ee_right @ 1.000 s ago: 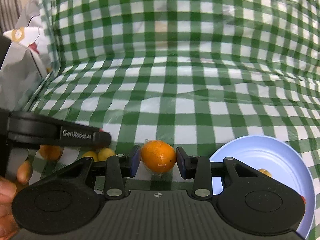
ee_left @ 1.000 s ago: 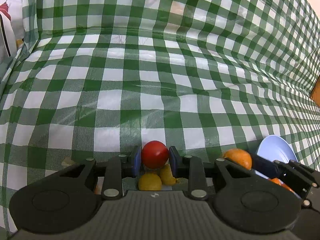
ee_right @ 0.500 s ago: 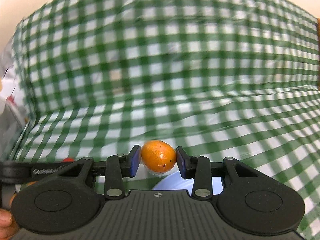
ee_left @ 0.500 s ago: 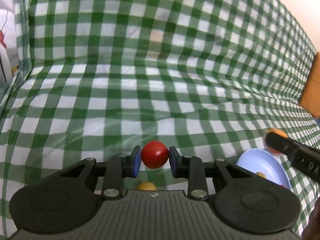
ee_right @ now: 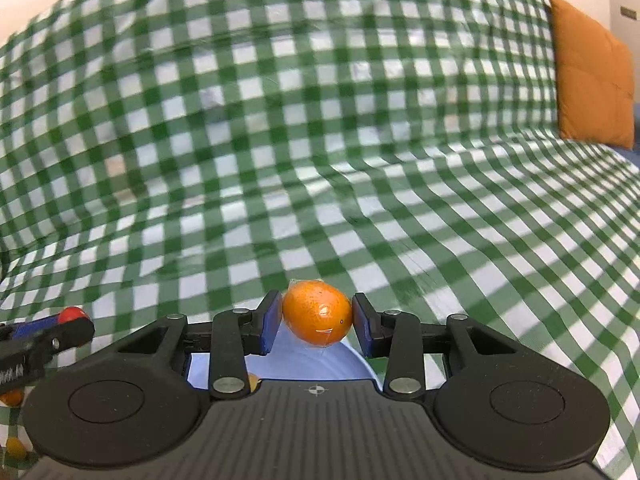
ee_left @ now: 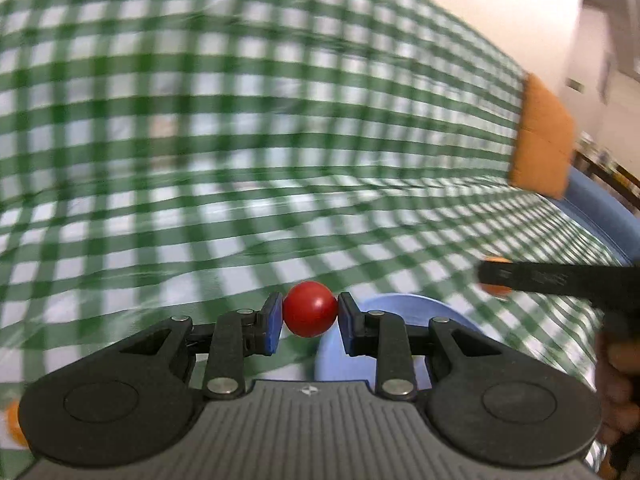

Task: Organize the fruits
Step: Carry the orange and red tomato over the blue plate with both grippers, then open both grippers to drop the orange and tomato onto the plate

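Note:
My left gripper [ee_left: 310,318] is shut on a small red tomato [ee_left: 310,309] and holds it in the air, just left of the pale blue plate [ee_left: 404,308]. My right gripper [ee_right: 316,322] is shut on an orange [ee_right: 317,312] and holds it above the same blue plate [ee_right: 320,364], which lies mostly hidden under the gripper body. The right gripper also shows in the left wrist view as a dark bar [ee_left: 552,278] at the right. The left gripper with its tomato [ee_right: 71,314] shows at the left edge of the right wrist view.
The green-and-white checked cloth [ee_right: 320,140] covers the whole surface. An orange cushion [ee_right: 592,76] stands at the far right. Small orange fruits lie at the lower left [ee_right: 16,446], and one small fruit [ee_right: 253,381] lies on the plate.
Both grippers have lifted and swung right with their fruits. The loose fruits on the cloth dropped out of view under the left gripper, and the plate now lies beneath both.

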The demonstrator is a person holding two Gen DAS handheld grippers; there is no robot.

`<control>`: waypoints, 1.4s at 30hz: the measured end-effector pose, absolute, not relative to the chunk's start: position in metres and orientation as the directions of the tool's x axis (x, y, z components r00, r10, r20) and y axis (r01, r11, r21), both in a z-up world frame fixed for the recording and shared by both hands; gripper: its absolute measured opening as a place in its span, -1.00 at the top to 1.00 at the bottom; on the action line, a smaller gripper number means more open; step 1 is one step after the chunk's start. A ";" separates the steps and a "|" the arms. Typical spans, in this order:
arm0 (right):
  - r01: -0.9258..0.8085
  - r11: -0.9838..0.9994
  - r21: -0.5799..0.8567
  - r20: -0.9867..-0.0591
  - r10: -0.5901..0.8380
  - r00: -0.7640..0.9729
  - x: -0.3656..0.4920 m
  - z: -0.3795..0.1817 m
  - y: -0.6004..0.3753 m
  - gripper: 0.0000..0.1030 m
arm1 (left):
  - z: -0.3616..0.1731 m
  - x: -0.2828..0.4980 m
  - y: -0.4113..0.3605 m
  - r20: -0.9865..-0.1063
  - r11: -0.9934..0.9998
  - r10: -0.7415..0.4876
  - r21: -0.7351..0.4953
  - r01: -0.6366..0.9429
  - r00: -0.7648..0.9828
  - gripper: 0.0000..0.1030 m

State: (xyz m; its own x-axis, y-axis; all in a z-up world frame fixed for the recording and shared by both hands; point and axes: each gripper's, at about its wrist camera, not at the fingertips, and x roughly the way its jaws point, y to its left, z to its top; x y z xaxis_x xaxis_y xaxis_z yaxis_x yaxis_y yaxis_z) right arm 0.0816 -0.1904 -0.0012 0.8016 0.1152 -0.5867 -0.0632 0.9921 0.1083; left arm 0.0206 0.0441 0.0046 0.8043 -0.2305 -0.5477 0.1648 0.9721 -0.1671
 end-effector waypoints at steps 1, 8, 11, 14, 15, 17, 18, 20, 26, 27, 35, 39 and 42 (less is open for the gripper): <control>-0.058 0.992 0.112 -0.592 0.114 0.798 0.083 -0.003 -0.192 0.22 | 0.005 0.021 0.035 -0.541 0.969 -0.246 -0.161 0.188 0.804 0.37; -0.057 0.991 0.124 -0.605 0.121 0.787 0.085 -0.007 -0.198 0.22 | -0.006 0.020 0.001 -0.541 0.956 -0.292 -0.136 0.261 0.789 0.37; -0.054 0.991 0.122 -0.612 0.118 0.782 0.083 -0.008 -0.197 0.22 | -0.007 0.019 -0.005 -0.540 0.952 -0.304 -0.136 0.275 0.785 0.37; -0.056 0.990 0.127 -0.621 0.123 0.774 0.083 -0.010 -0.196 0.22 | -0.008 0.020 -0.010 -0.544 0.948 -0.314 -0.133 0.290 0.778 0.37; -0.061 0.990 0.128 -0.622 0.128 0.772 0.083 -0.010 -0.195 0.21 | -0.009 0.021 -0.011 -0.545 0.946 -0.318 -0.134 0.294 0.776 0.34; -0.067 0.990 0.121 -0.617 0.128 0.777 0.081 -0.008 -0.193 0.18 | -0.009 0.022 -0.010 -0.552 0.945 -0.322 -0.141 0.295 0.769 0.23; -0.067 0.991 0.115 -0.615 0.124 0.778 0.081 -0.007 -0.192 0.13 | -0.009 0.022 -0.010 -0.553 0.944 -0.326 -0.146 0.296 0.767 0.22; -0.065 0.992 0.107 -0.616 0.118 0.779 0.081 -0.008 -0.192 -0.05 | -0.009 0.023 -0.009 -0.553 0.943 -0.328 -0.150 0.296 0.766 0.22; -0.062 0.992 0.108 -0.620 0.116 0.776 0.082 -0.009 -0.189 -0.05 | -0.007 0.024 -0.003 -0.550 0.947 -0.319 -0.162 0.276 0.772 0.22; -0.062 0.992 0.108 -0.619 0.116 0.777 0.082 -0.009 -0.188 -0.05 | -0.007 0.023 -0.002 -0.550 0.948 -0.317 -0.165 0.271 0.773 0.22; -0.068 0.992 0.107 -0.615 0.120 0.779 0.083 -0.008 -0.183 -0.05 | -0.004 0.025 0.007 -0.551 0.957 -0.292 -0.175 0.233 0.782 0.22; -0.072 0.992 0.107 -0.612 0.123 0.782 0.083 -0.007 -0.179 -0.05 | -0.004 0.026 0.011 -0.554 0.962 -0.273 -0.173 0.212 0.786 0.23; -0.076 0.991 0.105 -0.609 0.125 0.783 0.083 -0.006 -0.176 -0.05 | -0.005 0.027 0.015 -0.559 0.965 -0.259 -0.174 0.194 0.787 0.24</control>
State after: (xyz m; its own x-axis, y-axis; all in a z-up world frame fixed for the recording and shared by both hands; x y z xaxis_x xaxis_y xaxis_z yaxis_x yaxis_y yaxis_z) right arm 0.0828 -0.1757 -0.0065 0.7830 0.1250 -0.6094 -0.0763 0.9915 0.1054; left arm 0.0270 0.0148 -0.0046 0.7873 -0.2591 -0.5594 0.1940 0.9654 -0.1742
